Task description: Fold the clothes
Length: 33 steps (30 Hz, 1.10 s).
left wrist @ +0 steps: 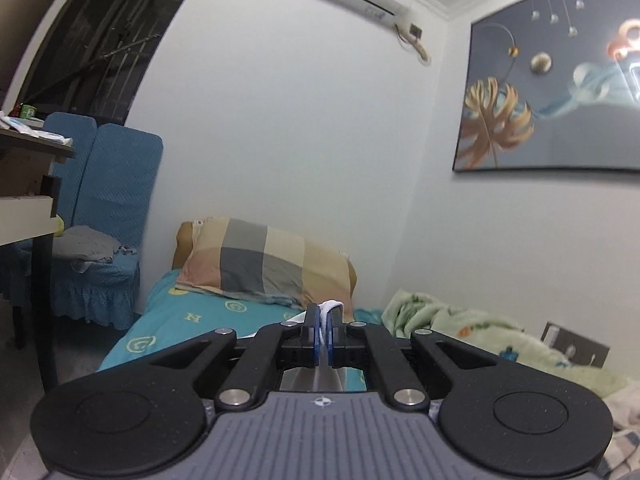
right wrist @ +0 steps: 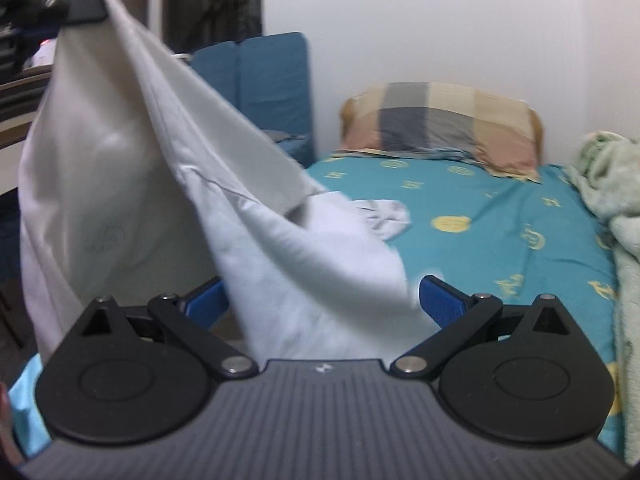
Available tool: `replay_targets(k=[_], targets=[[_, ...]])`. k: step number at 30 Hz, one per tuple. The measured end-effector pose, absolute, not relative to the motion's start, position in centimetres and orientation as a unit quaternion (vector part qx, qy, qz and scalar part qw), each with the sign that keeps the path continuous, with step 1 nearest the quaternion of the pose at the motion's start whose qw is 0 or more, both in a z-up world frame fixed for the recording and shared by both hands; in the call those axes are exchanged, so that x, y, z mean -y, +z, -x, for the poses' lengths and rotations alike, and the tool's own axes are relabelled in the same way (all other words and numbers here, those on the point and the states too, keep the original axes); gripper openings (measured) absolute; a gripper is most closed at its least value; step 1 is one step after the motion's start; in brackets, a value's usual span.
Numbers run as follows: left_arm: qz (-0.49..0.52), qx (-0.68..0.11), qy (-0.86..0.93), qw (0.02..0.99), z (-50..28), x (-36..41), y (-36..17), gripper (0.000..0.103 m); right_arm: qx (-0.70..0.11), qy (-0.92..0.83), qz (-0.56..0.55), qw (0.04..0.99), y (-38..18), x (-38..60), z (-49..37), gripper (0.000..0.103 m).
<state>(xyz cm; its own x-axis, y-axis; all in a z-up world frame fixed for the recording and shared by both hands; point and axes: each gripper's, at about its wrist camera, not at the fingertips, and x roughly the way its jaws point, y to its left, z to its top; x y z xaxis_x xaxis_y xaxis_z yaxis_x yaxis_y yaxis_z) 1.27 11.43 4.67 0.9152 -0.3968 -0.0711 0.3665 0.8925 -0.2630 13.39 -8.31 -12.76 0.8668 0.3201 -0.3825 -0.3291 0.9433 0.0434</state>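
White cloth: garment (right wrist: 132, 168) hangs off the bed's edge, pinched at one top corner, lower part draped down onto the teal bedsheet (right wrist: 500, 216).
Left gripper (left wrist: 322, 326): jaws clamped on a thin fold of white fabric (left wrist: 330, 306); raised, camera facing the wall and the pillow (left wrist: 264, 260).
Right gripper (right wrist: 322, 300): jaws spread wide, cloth lying loose between the blue pads (right wrist: 440, 300), nothing gripped.
Step (judged): lift-and-spread, ahead of the first fold.
Next move calls for: right jaws closing on a free edge or the opposite corner, then both pulling the cloth taut over the sheet.
Containers: none in view; blue chair (left wrist: 104, 248) carries a grey heap of clothing (left wrist: 86, 246).
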Motion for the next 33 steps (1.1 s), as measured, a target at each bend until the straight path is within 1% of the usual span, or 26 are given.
replay_targets(k=[2,3,4,6,7,8,10,12,15,18,23,28,30,32,33], targets=[[0.132,-0.06,-0.194,0.97,-0.8,-12.3,5.0,0.004,-0.191,0.175,0.025,0.966,-12.8,7.2,-13.7,0.102],[0.13,-0.058,-0.191,0.971,-0.6,-12.5,5.1,0.004,-0.194,0.176,0.029,0.965,-13.0,6.9,-13.9,0.09],[0.127,-0.056,-0.189,0.972,-0.3,-12.7,5.2,0.004,-0.203,0.172,0.03,0.963,-13.3,6.8,-14.2,0.068],[0.126,-0.056,-0.187,0.973,0.1,-13.1,5.2,0.004,-0.216,0.164,0.024,0.962,-13.9,7.0,-14.7,0.055],[0.128,-0.057,-0.186,0.972,0.0,-13.3,5.1,0.004,-0.215,0.158,0.021,0.964,-14.1,7.2,-14.8,0.044],[0.13,-0.057,-0.183,0.973,-0.4,-13.5,5.0,0.004,-0.214,0.15,0.016,0.965,-14.2,7.6,-14.9,0.037],[0.132,-0.06,-0.176,0.974,-1.1,-13.6,4.7,0.004,-0.208,0.136,-0.001,0.968,-14.0,8.4,-14.9,0.017],[0.132,-0.065,-0.17,0.974,-1.7,-13.8,4.5,0.004,-0.198,0.128,-0.021,0.972,-13.9,9.3,-14.6,0.01],[0.127,-0.075,-0.16,0.976,-2.5,-13.8,4.1,0.004,-0.17,0.116,-0.04,0.978,-12.9,10.6,-14.0,0.007],[0.126,-0.085,-0.152,0.977,-3.2,-13.7,3.7,0.004,-0.141,0.107,-0.054,0.983,-11.7,11.6,-13.2,0.007],[0.127,-0.085,-0.16,0.975,-3.1,-13.7,3.7,0.004,-0.067,0.105,-0.057,0.991,-7.8,12.6,-9.8,0.006],[0.127,-0.101,-0.15,0.975,-2.9,-14.2,3.6,0.006,0.003,0.165,-0.009,0.986,-4.4,10.8,-5.8,0.006],[0.134,-0.118,-0.134,0.975,-3.0,-14.9,3.5,0.009,0.019,0.206,0.027,0.978,-4.0,9.1,-4.4,0.006],[0.15,-0.131,-0.126,0.972,-3.1,-15.9,3.4,0.022,0.006,0.254,0.061,0.965,-4.8,7.1,-3.5,0.006],[0.159,-0.135,-0.125,0.97,-3.1,-16.4,3.4,0.023,-0.015,0.281,0.065,0.957,-5.6,6.2,-3.4,0.007]])
